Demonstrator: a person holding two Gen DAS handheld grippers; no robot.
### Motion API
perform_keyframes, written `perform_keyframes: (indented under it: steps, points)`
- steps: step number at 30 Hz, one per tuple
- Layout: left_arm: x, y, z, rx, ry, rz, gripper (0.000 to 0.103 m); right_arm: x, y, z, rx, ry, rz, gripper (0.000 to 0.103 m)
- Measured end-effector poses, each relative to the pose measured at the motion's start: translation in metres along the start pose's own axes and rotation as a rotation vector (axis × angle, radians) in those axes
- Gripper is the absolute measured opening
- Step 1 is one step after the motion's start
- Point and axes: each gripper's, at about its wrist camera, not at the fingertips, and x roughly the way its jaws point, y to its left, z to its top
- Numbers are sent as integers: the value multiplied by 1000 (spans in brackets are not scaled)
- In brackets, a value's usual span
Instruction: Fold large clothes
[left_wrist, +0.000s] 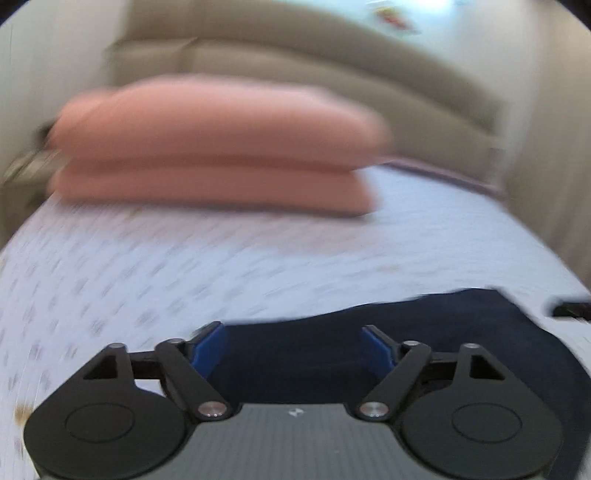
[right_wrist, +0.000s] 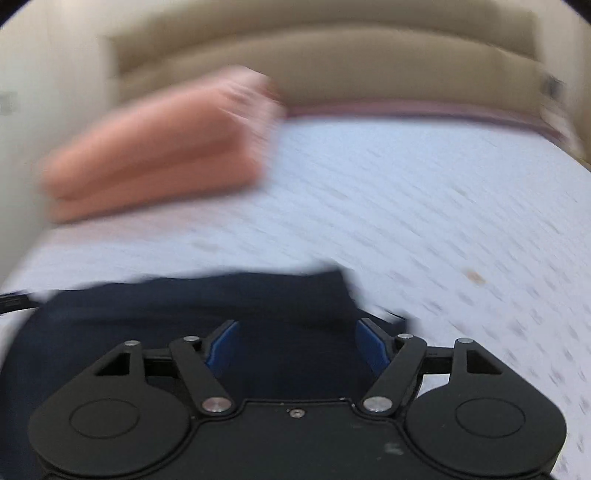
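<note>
While spread flat on the bed (left_wrist: 258, 251), dark navy garment (left_wrist: 332, 354) directly under both: left hand-held gripper (left_wrist: 297, 347) and right hand-held gripper (right_wrist: 295, 343), released, equally near; long axis crosswise.

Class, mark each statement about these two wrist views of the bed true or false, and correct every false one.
1. Both grippers stand open. True: the left gripper and the right gripper each show a wide gap between the blue pads.
2. The garment is bright red. False: the dark navy garment lies under the grippers.
3. Two pink pillows are stacked on the bed. True.
4. The bedsheet is plain black. False: it is pale with a small print.
5. The headboard is beige. True.
</note>
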Motion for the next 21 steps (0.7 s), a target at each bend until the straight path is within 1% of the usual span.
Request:
perform_keyframes:
  steps: [1, 2, 3, 5, 6, 7, 8, 9, 10, 11, 12, 13, 14, 15, 16, 17, 18, 19, 20, 21]
  points:
    - [-6, -16, 2, 54, -19, -45, 96, 1, 15, 0, -55, 35, 53, 85]
    - [-8, -32, 2, 88, -11, -93, 102, 6, 31, -1, -120, 81, 82, 86]
    - [-7, -46, 0, 118, 19, -139, 102, 15, 48, -6, -194, 130, 87, 86]
    - [3, -75, -13, 211, 93, -213, 101, 32, 73, -25, -334, 209, 50, 86]
    - [9, -84, -23, 261, 117, -227, 98, 40, 75, -34, -367, 236, 28, 86]
    - [16, -90, -39, 323, 142, -234, 94, 45, 66, -44, -354, 253, 31, 86]
    - [23, -88, -58, 380, 178, -212, 90, 46, 51, -49, -310, 256, 41, 86]
    - [25, -79, -75, 404, 186, -178, 92, 41, 30, -54, -251, 251, 24, 87]
    - [19, -61, -84, 362, 152, -174, 94, 34, 17, -59, -240, 249, -10, 87]
    - [13, -43, -85, 286, 156, -185, 93, 26, 5, -64, -253, 249, -47, 87]
    - [4, -30, -81, 248, 162, -199, 89, 19, -7, -66, -229, 252, -69, 93]
    - [-3, -27, -79, 260, 173, -179, 89, 15, -23, -66, -145, 267, -65, 97]
    - [-8, -28, -77, 284, 187, -147, 92, 8, -31, -63, -93, 273, -66, 98]
    - [-13, -28, -74, 314, 197, -127, 91, 3, -31, -59, -92, 267, -80, 97]
    - [-21, -31, -70, 342, 201, -127, 90, -6, -22, -55, -132, 242, -103, 97]
    - [-30, -36, -65, 358, 192, -142, 90, -12, -8, -51, -192, 203, -108, 96]
    - [-38, -42, -60, 367, 169, -173, 92, -22, 7, -48, -257, 160, -73, 96]
    - [-46, -50, -54, 379, 142, -220, 93, -30, 24, -47, -324, 125, -4, 97]
    - [-50, -61, -50, 402, 122, -265, 98, -35, 41, -48, -383, 100, 63, 98]
    - [-50, -74, -49, 440, 115, -306, 101, -36, 59, -52, -451, 93, 125, 100]
